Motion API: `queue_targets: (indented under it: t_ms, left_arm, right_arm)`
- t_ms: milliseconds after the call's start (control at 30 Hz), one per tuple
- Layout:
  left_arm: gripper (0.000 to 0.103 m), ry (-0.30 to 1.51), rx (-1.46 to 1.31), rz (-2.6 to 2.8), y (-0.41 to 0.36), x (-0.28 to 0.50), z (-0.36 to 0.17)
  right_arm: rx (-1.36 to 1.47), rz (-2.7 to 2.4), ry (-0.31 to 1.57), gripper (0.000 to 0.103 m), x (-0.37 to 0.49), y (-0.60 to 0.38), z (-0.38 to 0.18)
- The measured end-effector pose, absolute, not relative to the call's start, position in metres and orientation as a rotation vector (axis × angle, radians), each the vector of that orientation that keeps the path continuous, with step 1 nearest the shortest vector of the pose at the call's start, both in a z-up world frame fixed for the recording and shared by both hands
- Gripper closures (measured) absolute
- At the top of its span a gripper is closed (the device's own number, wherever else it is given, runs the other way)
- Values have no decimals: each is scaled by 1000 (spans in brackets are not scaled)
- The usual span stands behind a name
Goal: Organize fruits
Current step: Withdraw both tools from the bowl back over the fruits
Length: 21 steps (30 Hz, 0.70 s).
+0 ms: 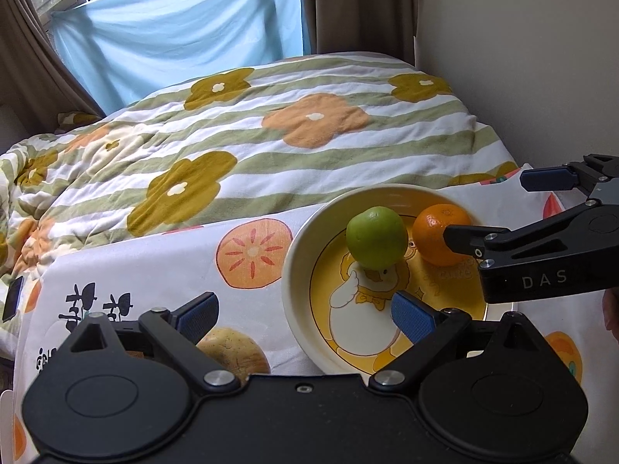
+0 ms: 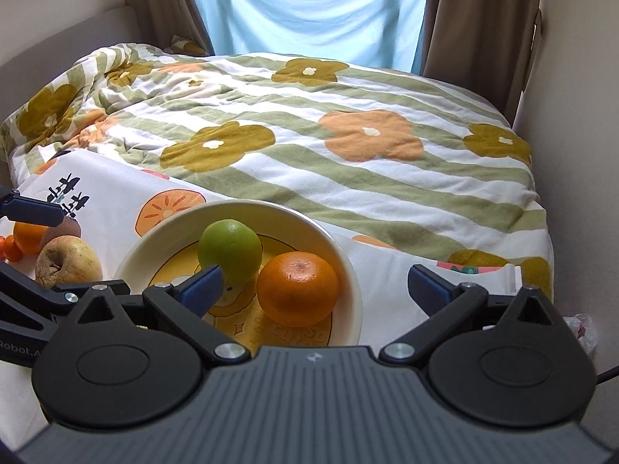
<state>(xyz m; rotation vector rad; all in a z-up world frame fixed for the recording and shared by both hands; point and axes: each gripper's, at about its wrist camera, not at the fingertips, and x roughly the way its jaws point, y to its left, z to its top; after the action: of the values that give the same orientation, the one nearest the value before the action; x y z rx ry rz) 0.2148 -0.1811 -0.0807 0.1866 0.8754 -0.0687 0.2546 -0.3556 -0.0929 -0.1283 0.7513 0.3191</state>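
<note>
Fruit in the bowl [image 2: 348, 270]: lime [image 2: 229, 251] and orange [image 2: 298, 290], touching. Right tool [image 2: 315, 284] gapes wide, empty, around the orange; left tool [image 1: 301, 315] open, empty. Risk: either tool nudges the rim, tipping the bowl; apple [image 2: 67, 265] waits outside.

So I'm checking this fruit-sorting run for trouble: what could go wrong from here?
1. The orange lies loose in the bowl between the open right gripper's fingers; a careless pull-back could nudge it.
2. The green fruit sits close to the orange, so it could roll too.
3. The bowl sits on soft cloth, so it might tip.
</note>
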Motion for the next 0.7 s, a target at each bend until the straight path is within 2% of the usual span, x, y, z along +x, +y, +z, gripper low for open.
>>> queue_targets:
  t_ms: [367, 700]
  left_arm:
    - [5, 740, 165, 50, -174, 163, -33]
    - [5, 696, 112, 144, -151, 97, -14]
  right_arm:
    - [-90, 317, 744, 0, 217, -366, -48]
    - [-62, 356, 729, 0, 172, -353, -20]
